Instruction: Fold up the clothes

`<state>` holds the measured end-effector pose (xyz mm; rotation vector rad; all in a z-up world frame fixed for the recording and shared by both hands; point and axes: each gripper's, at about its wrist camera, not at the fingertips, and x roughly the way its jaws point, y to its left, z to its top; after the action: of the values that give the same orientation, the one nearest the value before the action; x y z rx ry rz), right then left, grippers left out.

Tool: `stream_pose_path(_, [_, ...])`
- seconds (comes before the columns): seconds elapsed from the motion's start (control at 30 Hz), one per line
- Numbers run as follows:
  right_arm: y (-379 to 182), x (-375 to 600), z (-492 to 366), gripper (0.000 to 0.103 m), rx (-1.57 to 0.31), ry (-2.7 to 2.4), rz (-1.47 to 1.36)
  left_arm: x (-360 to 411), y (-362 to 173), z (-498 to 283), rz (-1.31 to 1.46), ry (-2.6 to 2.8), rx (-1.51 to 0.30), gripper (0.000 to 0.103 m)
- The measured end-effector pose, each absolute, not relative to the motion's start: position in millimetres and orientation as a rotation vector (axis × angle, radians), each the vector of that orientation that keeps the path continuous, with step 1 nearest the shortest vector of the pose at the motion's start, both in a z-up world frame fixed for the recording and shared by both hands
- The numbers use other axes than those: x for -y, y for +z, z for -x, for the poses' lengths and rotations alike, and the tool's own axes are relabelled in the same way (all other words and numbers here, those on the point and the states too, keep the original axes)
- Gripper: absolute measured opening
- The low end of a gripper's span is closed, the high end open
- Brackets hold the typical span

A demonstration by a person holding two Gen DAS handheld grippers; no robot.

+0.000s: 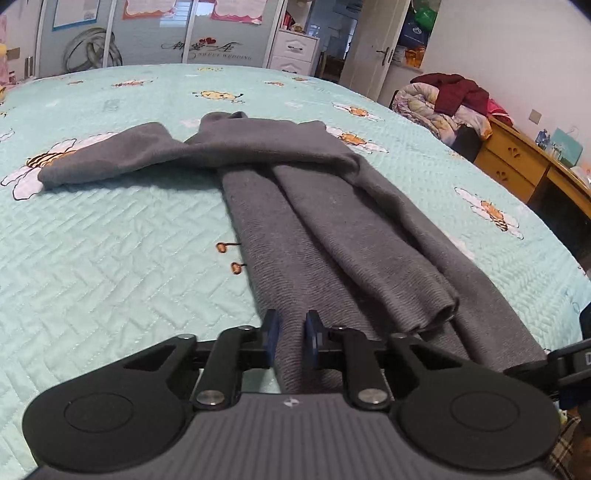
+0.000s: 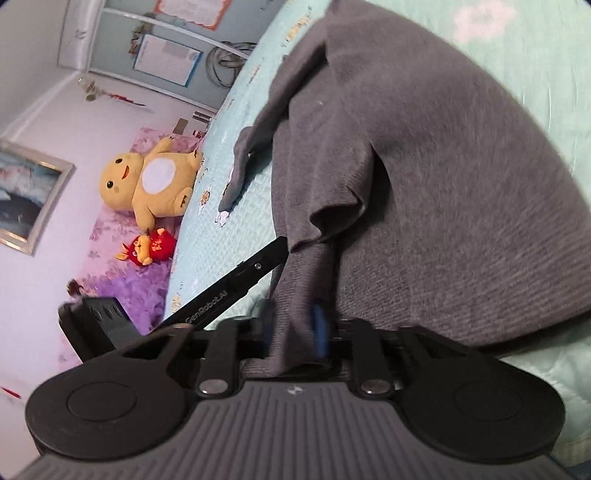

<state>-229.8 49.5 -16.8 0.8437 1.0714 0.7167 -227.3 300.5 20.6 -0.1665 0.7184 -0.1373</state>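
Left wrist view, item one: grey knit garment (image 1: 332, 221), spread lengthwise on a bed, running away from the jaws; one sleeve laid down the body just ahead and to the right of the jaws, the other crossed over the far end toward the left. Near hem passes between the jaws of the left gripper (image 1: 291, 339), whose blue pads (image 1: 271, 336) stand close together with the cloth between them; reads as pinched on the hem's left corner. Right wrist view, strongly rolled: same garment (image 2: 424, 184) fills the field ahead of the jaws, a fold of hem drawn into the right gripper (image 2: 295, 332), jaws closed on it, one blue pad (image 2: 321, 330) visible against the fabric. Left tool's black finger (image 2: 236, 284) enters from the left of these jaws, close by. Step in hand, by judgement: sleeves already folded in, both near corners taken, bottom-to-top fold about to begin. Next move calls for lifting both corners together, keeping the hem taut and level, and carrying it over the sleeves toward the collar end without dragging them loose. Surroundings: mint quilted bedspread (image 1: 110, 258) with bee print under and around the jaws; yellow plush toy (image 2: 147, 184) and small red plush (image 2: 147, 249) far left; wooden desk (image 1: 517, 162) and heaped bedding (image 1: 443, 107) far right; wardrobe doors (image 1: 147, 33) beyond.
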Motion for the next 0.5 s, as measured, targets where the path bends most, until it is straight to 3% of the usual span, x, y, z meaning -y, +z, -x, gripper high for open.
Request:
stream_pose_path(0.07, [-18.6, -55.5, 230.7, 0.008, -1.090, 0.713, -0.837, -300.0, 21.2, 231.4, 0.122, -0.134, -0.730, 0.012])
stream_pose_path(0.23, [-13.8, -61.0, 236.1, 0.005, -1.102, 0.684, -0.749, -295.8, 26.0, 241.4, 0.025, -0.099, -0.736, 0.011])
stream_pose_path(0.5, [-21.9, -52.6, 237.2, 0.005, -1.093, 0.685, -0.796, -288.2, 53.7, 210.0, 0.074, -0.081, -0.593, 0.011])
